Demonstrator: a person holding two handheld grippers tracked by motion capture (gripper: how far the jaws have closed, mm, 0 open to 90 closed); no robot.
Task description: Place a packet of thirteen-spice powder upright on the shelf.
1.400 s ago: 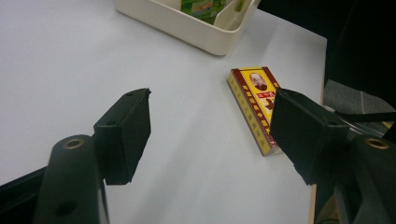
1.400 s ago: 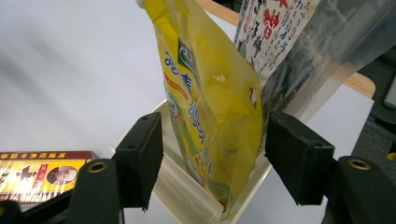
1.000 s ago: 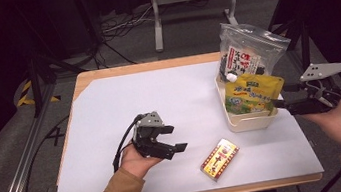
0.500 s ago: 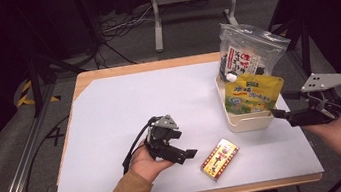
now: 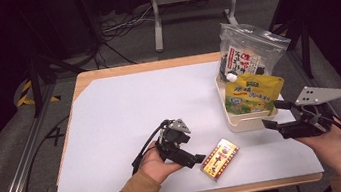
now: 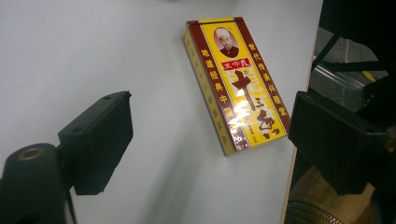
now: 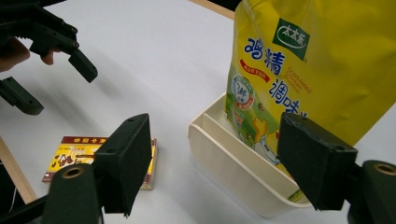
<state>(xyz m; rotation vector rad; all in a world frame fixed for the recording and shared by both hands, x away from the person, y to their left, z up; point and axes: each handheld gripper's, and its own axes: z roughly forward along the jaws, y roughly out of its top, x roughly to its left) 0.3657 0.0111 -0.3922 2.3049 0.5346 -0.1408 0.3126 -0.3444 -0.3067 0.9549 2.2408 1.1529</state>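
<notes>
A flat yellow and red box (image 5: 220,158) lies on the white table top near the front edge. My left gripper (image 5: 194,155) is just left of it, low over the table. Its jaws have just been opening and nothing is between them. In the left gripper view the box (image 6: 236,86) lies ahead of the open left gripper (image 6: 210,135). My right gripper (image 5: 274,114) stands open at the near right corner of a cream tray (image 5: 243,123). Its jaws have just been opening too, with nothing gripped. A yellow pouch (image 5: 251,94) stands in the tray.
A clear bag (image 5: 248,54) with dark contents leans behind the pouch at the table's right edge. The right gripper view has the tray rim (image 7: 224,154), the pouch (image 7: 303,70), the box (image 7: 70,156) and the left gripper (image 7: 53,84) farther off.
My left hand has moved right, close up to the box. My right hand has sunk and come a little nearer to the tray's corner. Both pairs of jaws stand wider.
</notes>
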